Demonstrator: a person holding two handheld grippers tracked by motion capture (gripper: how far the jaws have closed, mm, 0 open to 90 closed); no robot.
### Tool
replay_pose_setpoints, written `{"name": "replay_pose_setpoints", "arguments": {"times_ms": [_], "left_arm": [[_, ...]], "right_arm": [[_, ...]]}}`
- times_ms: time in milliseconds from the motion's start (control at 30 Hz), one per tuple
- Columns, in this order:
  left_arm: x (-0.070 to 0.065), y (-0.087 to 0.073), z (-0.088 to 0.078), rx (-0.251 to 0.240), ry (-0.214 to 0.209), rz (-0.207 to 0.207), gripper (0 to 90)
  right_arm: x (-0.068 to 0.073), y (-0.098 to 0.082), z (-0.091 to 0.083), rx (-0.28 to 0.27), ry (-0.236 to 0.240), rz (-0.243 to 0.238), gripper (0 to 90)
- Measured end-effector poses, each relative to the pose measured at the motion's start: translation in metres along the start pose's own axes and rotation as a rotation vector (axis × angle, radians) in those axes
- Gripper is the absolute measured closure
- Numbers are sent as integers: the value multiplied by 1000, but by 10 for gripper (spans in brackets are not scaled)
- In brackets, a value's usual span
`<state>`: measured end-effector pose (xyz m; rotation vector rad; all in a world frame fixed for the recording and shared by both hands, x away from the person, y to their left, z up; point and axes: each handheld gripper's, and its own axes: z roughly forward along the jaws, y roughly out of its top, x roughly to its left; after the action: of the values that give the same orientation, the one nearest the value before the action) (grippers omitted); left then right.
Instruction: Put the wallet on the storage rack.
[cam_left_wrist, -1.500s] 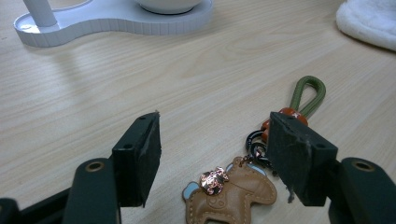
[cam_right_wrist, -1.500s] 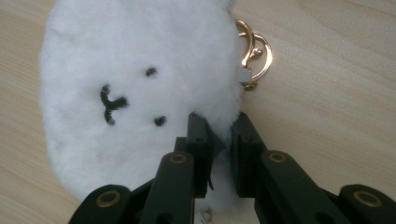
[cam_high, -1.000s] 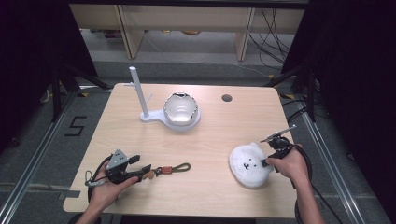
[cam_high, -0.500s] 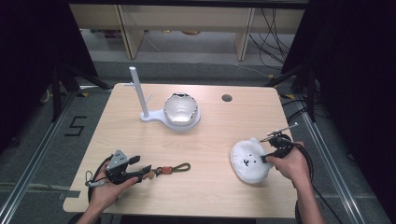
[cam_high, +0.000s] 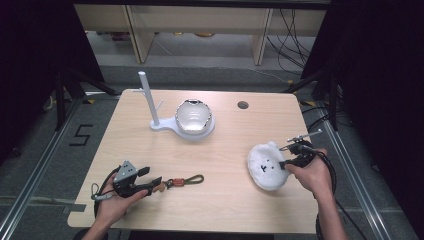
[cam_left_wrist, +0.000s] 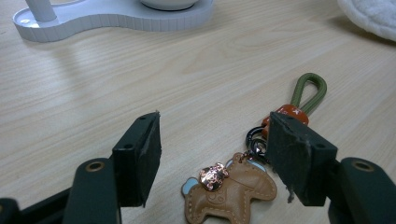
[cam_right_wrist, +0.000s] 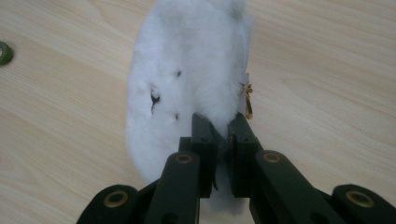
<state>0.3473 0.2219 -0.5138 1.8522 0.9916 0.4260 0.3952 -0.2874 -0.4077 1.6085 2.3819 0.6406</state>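
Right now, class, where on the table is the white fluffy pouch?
In the high view the white fluffy pouch sits at the table's right side, pinched at its edge by the right claw, well right of the keychain.

The light wooden table (cam_high: 220, 150) has a smooth, matt grain. The white fluffy plush pouch (cam_high: 266, 166) near its right edge looks soft and furry. The tan leather horse-shaped keychain (cam_left_wrist: 231, 193) has stitched edges, a shiny metal charm and a green woven cord loop. The white plastic stand (cam_high: 156, 122) looks smooth.
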Motion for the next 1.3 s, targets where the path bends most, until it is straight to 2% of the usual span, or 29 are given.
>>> {"name": "replay_pose_setpoints", "arguments": {"times_ms": [267, 300, 333, 467, 500, 533, 600, 633, 700, 767, 933, 1033, 1067, 1100, 1133, 1233, 1300], "left_arm": [[0, 0, 0, -2, 2, -1, 352], [0, 0, 0, -2, 2, -2, 352], [0, 0, 0, -3, 1, -2, 352], [0, 0, 0, -3, 1, -3, 352], [0, 0, 0, -3, 1, -3, 351], [0, -1, 0, -3, 1, -3, 352], [0, 0, 0, -3, 1, -3, 352], [-1, 0, 0, -4, 2, -3, 352], [-1, 0, 0, -4, 2, -3, 351], [-1, -1, 0, -3, 2, -4, 352], [-1, -1, 0, -5, 12, -9, 352], [-2, -1, 0, -5, 12, -12, 352], [-2, -1, 0, 0, 15, -10, 353], [-2, -1, 0, 0, 15, -10, 352], [-2, -2, 0, -2, 11, -9, 352], [-2, -2, 0, -1, 11, -9, 353], [-2, -2, 0, -2, 13, -11, 352]], "right_arm": [[2, 3, -6, -68, -9, -12, 843], [3, 4, -6, -72, -12, 0, 843], [2, 4, -6, -90, -11, -23, 843], [5, 6, -9, -104, -13, 1, 843], [5, 6, -9, -104, -13, 1, 843], [5, 7, -8, -127, -24, -12, 842], [5, 7, -9, -134, -12, -20, 842], [6, 8, -9, -136, -16, 0, 842], [6, 9, -10, -159, -21, -9, 842], [7, 10, -11, -150, 2, -5, 841], [7, 10, -11, -172, -27, -4, 841], [8, 11, -12, -184, -23, -3, 841], [11, 10, -12, -186, -26, 24, 841], [11, 10, -12, -186, -26, 24, 841], [8, 11, -12, -200, -33, -8, 840], [8, 11, -11, -215, -37, -11, 840], [10, 12, -11, -232, -15, -4, 840]]}}
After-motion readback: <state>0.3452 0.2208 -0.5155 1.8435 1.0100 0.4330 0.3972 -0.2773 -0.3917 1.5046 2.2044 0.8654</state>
